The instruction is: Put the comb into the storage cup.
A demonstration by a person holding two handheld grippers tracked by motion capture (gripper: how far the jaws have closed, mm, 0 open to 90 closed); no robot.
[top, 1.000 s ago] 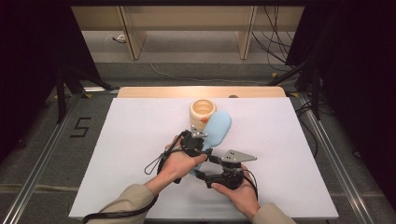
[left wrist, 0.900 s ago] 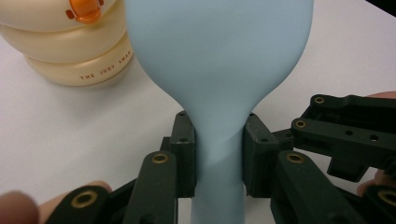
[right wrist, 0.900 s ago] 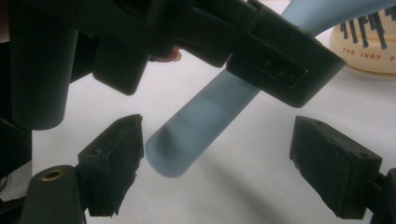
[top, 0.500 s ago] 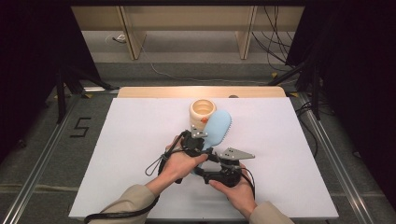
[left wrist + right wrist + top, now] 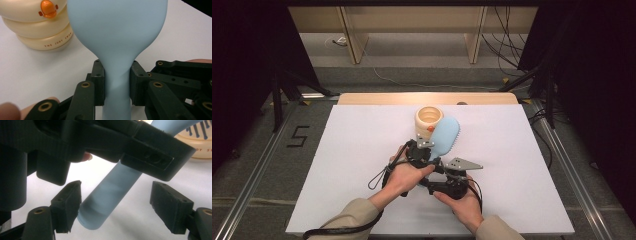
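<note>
A light blue hairbrush [image 5: 445, 136] is held over the white table, its head tilted up and leaning toward a cream ringed cup [image 5: 429, 120] with an orange dot. My left gripper [image 5: 424, 150] is shut on the hairbrush handle [image 5: 117, 82], with a jaw pressing each side of the neck. The cream cup [image 5: 37, 25] stands just behind and left of the brush head. My right gripper [image 5: 116, 205] is open, and the handle's free end [image 5: 100, 207] lies between its spread jaws, close to the left one. In the high view, the right gripper [image 5: 439, 172] sits just below the left one.
The white table top [image 5: 362, 150] has a wooden strip [image 5: 382, 98] along its far edge. Metal rails and a floor mark reading 5 [image 5: 298, 136] lie to the left. Cables [image 5: 512, 50] trail on the floor behind and to the right.
My right gripper has shifted slightly left and closer under the left gripper, toward the brush handle. The left gripper and the brush have stayed nearly still.
</note>
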